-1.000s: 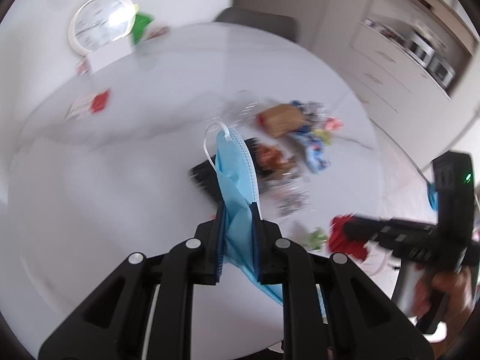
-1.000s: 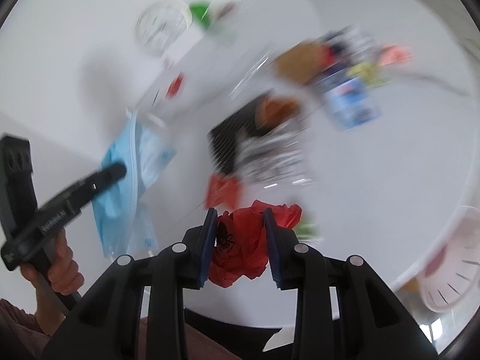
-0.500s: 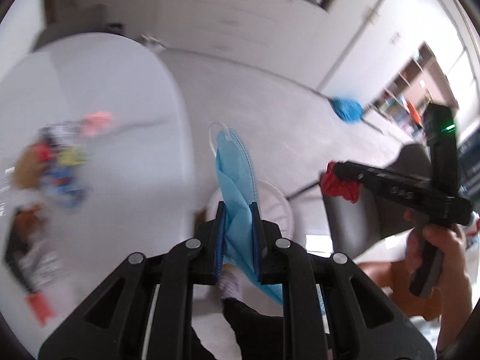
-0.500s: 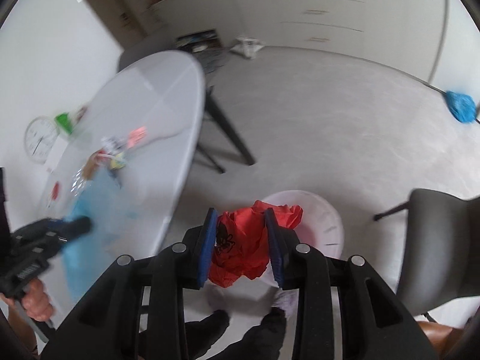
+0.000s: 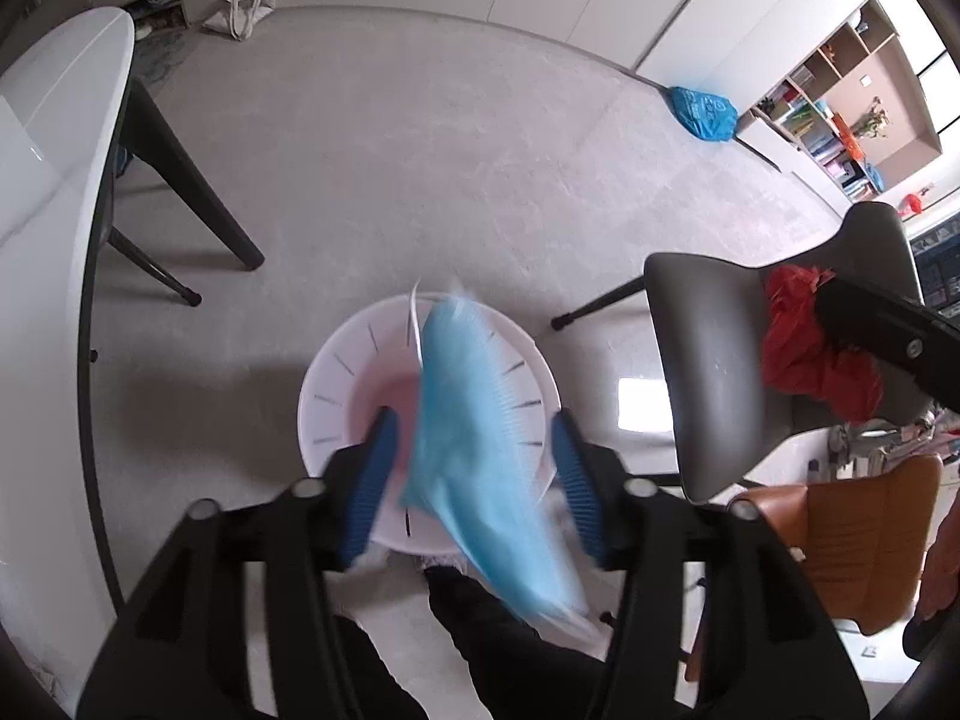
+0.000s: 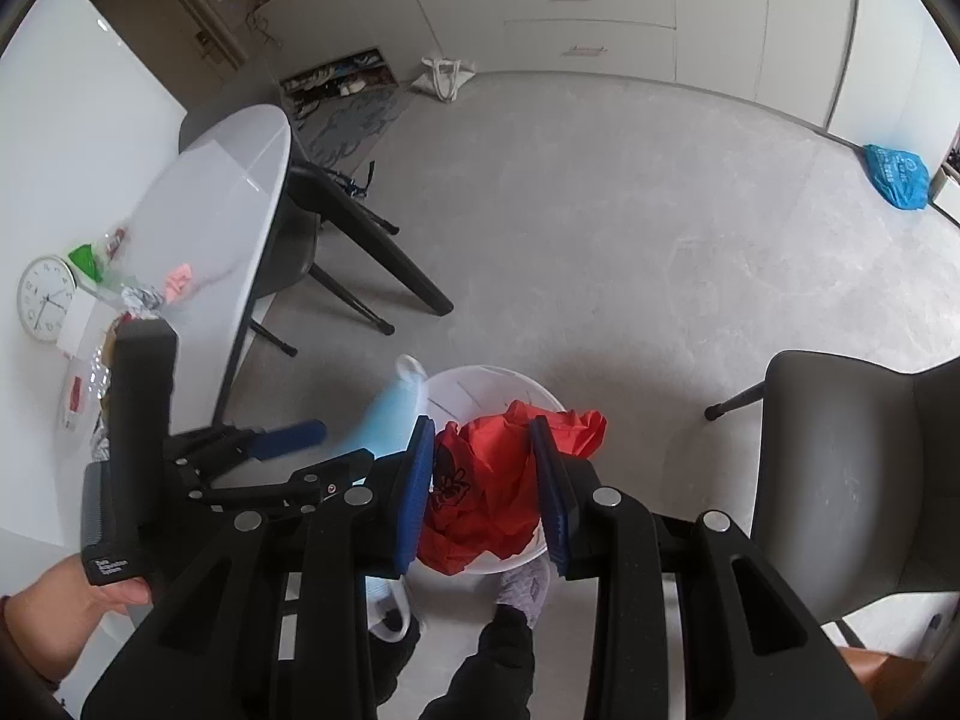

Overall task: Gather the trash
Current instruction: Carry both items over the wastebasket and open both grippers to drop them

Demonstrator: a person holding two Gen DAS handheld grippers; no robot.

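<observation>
My left gripper (image 5: 474, 474) is open above a white slotted bin (image 5: 336, 384) on the floor. A blue face mask (image 5: 474, 450) hangs blurred and loose between its spread fingers, over the bin. My right gripper (image 6: 485, 489) is shut on a crumpled red wrapper (image 6: 486, 480), also above the bin (image 6: 474, 384). The red wrapper (image 5: 810, 354) shows at the right of the left wrist view. The mask (image 6: 390, 420) and the left gripper (image 6: 288, 456) show at the left of the right wrist view.
A white oval table (image 6: 222, 198) with more trash (image 6: 144, 300) and a white clock (image 6: 45, 300) stands at the left. A dark chair (image 6: 852, 480) stands right of the bin. A brown seat (image 5: 864, 528) is lower right. A blue bag (image 6: 897, 174) lies far off.
Both grippers swung away from the table to over the bin. The left gripper opened and let go of the mask, which is dropping. The right gripper still holds the red wrapper.
</observation>
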